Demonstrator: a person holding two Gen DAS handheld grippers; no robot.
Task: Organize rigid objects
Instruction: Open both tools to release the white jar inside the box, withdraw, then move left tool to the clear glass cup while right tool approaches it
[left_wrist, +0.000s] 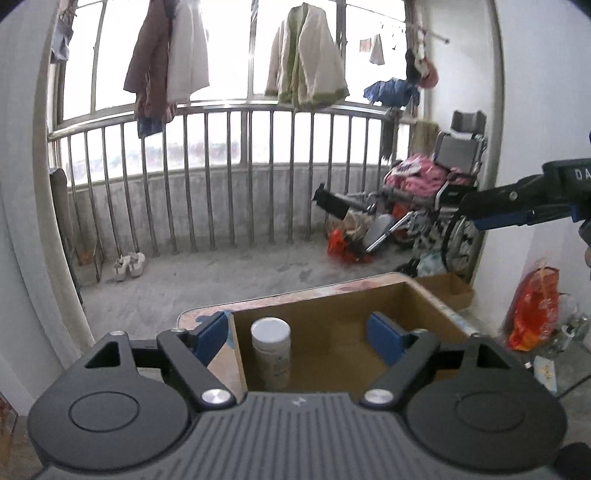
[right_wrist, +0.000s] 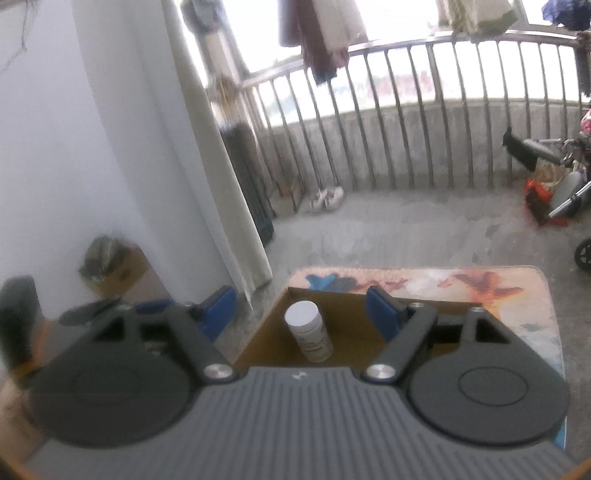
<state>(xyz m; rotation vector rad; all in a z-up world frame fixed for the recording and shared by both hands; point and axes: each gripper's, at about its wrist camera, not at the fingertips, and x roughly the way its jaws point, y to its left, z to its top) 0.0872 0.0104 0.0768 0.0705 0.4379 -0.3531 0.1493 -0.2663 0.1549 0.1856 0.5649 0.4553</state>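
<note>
Both grippers hang spread and empty: the left gripper (left_wrist: 299, 332) and right gripper (right_wrist: 301, 314) frame a white-capped bottle (left_wrist: 271, 354) standing upright inside the cardboard box (left_wrist: 332, 314) on the patterned table (right_wrist: 480, 284). That item looks stowed; nothing else to sort is visible.
</note>
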